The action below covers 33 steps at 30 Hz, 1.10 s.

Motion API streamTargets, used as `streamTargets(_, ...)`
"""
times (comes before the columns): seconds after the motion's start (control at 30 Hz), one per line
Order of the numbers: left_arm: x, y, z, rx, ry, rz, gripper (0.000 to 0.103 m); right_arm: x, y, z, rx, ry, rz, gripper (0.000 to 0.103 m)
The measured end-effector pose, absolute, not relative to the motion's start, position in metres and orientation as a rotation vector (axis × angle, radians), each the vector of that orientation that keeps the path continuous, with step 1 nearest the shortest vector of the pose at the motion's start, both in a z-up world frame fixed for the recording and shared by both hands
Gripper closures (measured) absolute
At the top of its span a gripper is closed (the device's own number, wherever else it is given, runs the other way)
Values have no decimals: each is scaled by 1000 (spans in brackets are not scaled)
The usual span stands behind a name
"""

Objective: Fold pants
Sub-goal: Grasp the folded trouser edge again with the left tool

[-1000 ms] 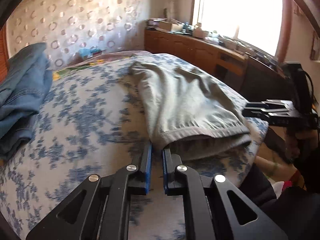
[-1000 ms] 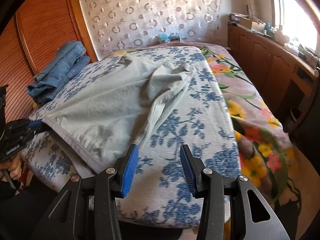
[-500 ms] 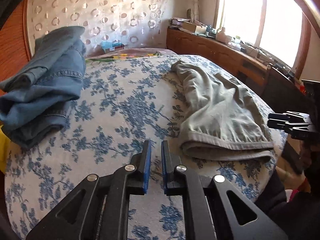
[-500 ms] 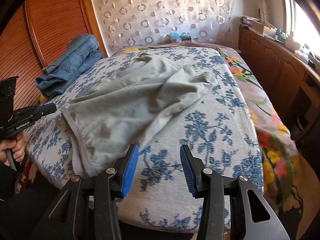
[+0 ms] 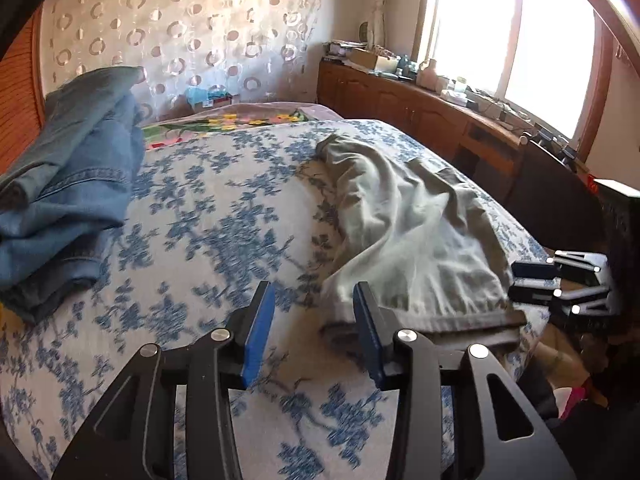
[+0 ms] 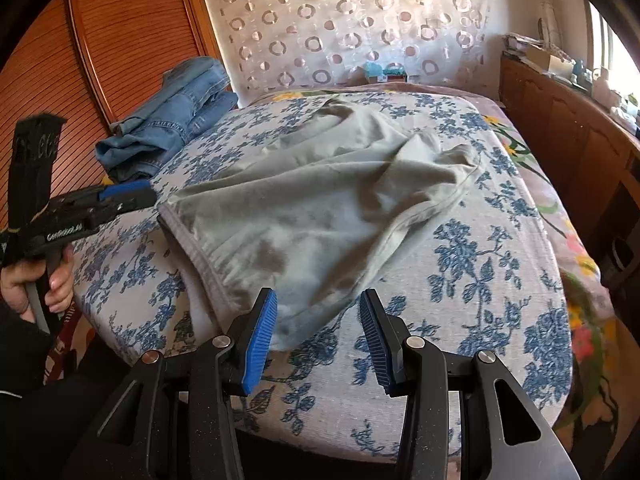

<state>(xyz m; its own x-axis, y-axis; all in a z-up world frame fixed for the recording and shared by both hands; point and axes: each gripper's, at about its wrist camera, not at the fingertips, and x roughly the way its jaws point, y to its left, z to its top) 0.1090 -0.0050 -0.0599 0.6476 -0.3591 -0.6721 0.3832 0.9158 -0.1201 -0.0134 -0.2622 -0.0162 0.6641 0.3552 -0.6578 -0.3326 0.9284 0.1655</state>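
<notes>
Two black tools with blue-padded fingers, both spread wide and holding nothing. Left tool [image 5: 314, 332] low over the bed with the blue-flowered white cover [image 5: 224, 240], level, aimed at the waistband corner of the crumpled pale grey-green cotton pants [image 5: 404, 240], just short of it. Right tool [image 6: 318, 338] at the pants' other waistband corner [image 6: 312, 224], fingers straddling the cloth edge. Pants spread across the bed's near half. Folded blue denim jeans [image 5: 64, 196] well apart from the pants, by the headboard side.
</notes>
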Motion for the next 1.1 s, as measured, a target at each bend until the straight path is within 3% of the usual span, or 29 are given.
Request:
streamTargets(0.27, 119, -19, -81, 40, 825, -443, 63, -14, -257, -23, 44, 774, 390, 58)
streamTargets(0.4, 116, -23, -87, 63, 839, -452, 76, -14, -256, -24, 51, 774, 393, 58)
streamTargets(0.43, 115, -24, -86, 72, 833, -453, 83, -14, -257, -24, 52, 773, 395, 58)
streamTargets(0.53, 110, -25, -82, 72, 825, -468, 93, -15, -256, -25, 50, 776, 409, 78)
streamTargets(0.6, 103, -26, -78, 79, 810, -466, 94, -17, -255, -23, 37, 765, 409, 94)
streamTargets(0.7, 91, -25, -70, 75, 793, -473, 94, -22, -257, -16, 28, 740, 417, 99)
streamTargets(1.0, 70, -22, -69, 84, 802, -458, 94, -36, -263, -11, 19, 731, 433, 99)
streamTargets(1.1, 75, -21, -75, 87, 814, -448, 94, -37, -259, -9, 0, 724, 422, 95)
